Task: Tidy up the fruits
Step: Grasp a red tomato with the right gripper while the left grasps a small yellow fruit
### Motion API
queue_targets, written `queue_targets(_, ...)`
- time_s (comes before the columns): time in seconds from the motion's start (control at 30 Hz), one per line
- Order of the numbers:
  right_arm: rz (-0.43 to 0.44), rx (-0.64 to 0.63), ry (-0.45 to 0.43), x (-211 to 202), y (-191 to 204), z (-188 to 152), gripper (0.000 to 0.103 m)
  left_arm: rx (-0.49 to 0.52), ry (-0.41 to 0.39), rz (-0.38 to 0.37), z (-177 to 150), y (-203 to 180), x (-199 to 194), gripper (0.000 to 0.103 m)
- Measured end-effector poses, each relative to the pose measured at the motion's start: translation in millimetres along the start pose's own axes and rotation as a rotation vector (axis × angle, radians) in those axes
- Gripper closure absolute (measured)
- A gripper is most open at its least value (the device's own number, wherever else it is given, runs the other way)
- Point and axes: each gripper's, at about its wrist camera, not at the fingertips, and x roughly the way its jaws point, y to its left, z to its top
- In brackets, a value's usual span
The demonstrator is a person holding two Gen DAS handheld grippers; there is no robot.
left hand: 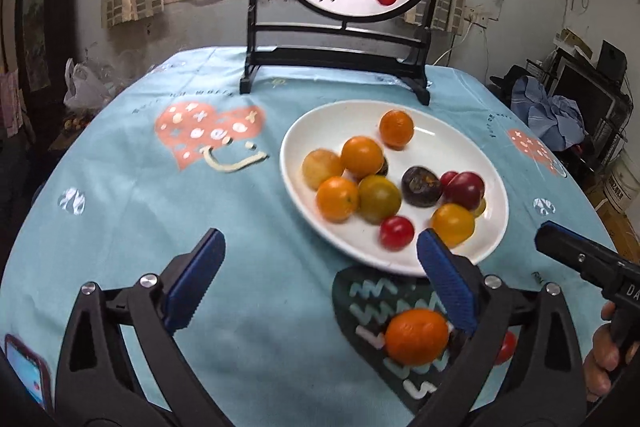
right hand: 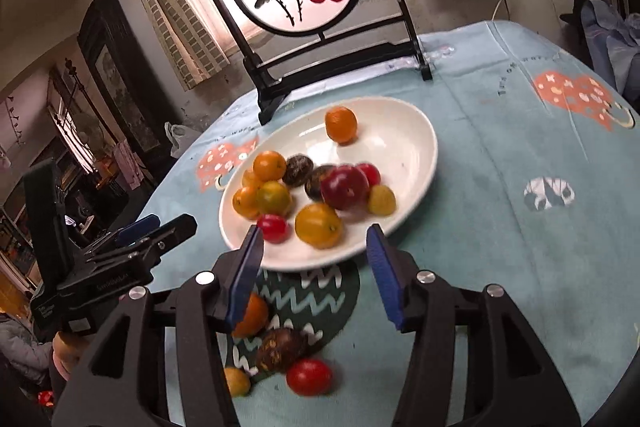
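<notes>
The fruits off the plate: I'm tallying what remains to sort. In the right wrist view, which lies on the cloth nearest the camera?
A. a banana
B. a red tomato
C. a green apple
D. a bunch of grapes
B: a red tomato lies on the blue tablecloth nearest the camera, beside a dark brown fruit, short of the white plate.

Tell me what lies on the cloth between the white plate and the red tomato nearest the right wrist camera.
In the right wrist view, a dark brown fruit lies between the white plate and the red tomato, on the dark zigzag patch.
</notes>
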Motion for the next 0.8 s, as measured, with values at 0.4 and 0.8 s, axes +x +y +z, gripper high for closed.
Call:
queue_targets(0.4, -0.047, -0.182, 0.194, 2.4, 18.7, -49.4, 0.045, -0.035, 0.024, 0.036, -34.1, 23.8, -15.4, 0.004)
queue_targets(0.8, -0.140, -0.352, 0.232, 17.3, 36.5, -66.6, 0.054, -0.052, 0.040, 0.052, -42.6, 31.5, -16.8, 0.004)
